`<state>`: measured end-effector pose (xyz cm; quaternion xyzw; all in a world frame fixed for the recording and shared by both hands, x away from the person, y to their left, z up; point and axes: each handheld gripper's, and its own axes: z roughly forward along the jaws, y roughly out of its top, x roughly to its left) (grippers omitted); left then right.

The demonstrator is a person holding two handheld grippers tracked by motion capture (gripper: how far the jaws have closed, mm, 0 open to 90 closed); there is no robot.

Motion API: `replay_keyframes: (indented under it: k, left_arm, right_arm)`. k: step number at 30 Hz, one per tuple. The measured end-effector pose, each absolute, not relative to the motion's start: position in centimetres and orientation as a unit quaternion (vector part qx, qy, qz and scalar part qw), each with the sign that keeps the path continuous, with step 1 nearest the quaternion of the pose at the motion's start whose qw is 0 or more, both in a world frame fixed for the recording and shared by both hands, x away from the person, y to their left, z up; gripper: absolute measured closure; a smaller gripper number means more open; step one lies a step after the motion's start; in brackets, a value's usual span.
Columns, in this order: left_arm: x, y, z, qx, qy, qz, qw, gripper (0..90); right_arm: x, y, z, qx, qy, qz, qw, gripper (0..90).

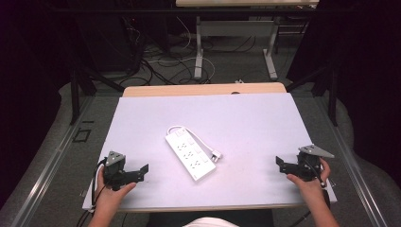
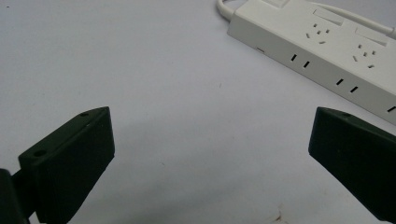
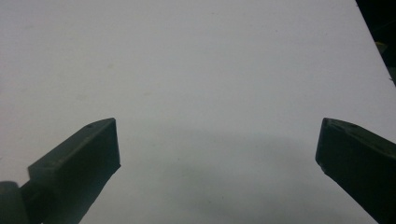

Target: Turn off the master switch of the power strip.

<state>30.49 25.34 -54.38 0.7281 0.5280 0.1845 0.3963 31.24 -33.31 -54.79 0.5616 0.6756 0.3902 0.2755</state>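
Note:
A white power strip (image 1: 190, 154) lies diagonally in the middle of the white table top (image 1: 246, 118), its cord looped along its right side and ending in a plug (image 1: 216, 155). My left gripper (image 1: 143, 169) rests at the front left, held in a hand, and points right toward the strip. It is open with nothing between its jaws. In the left gripper view the power strip (image 2: 327, 51) lies ahead at the upper right, beyond the gripper (image 2: 212, 140). My right gripper (image 1: 280, 163) sits at the front right, pointing left, and is open over bare table (image 3: 219, 140).
The table's wooden far edge (image 1: 203, 89) shows beyond the white top. On the floor behind lie cables (image 1: 165, 66), and the legs of another desk (image 1: 198, 52) stand there. Dark frame posts (image 1: 74, 94) stand at both sides.

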Motion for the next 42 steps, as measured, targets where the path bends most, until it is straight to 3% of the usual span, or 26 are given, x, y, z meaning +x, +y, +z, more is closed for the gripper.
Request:
replay_keyframes:
  k: [17, 26, 42]
  left_arm:
    - [30.4, 24.8, -53.7, 0.733, 0.511, 0.2, 0.402, 5.3]
    - [30.5, 24.4, -53.0, 0.737, 0.507, 0.206, 0.397, 16.0]
    - [31.2, 24.0, -51.2, 0.739, 0.511, 0.185, 0.398, 25.9]
  right_arm:
    - [29.9, -32.0, -54.7, 0.541, 0.688, 0.39, 0.285, 0.0]
    - [29.7, -31.7, -54.6, 0.539, 0.688, 0.388, 0.292, 0.0]
    - [29.6, -31.6, -54.6, 0.535, 0.691, 0.387, 0.293, 0.4]
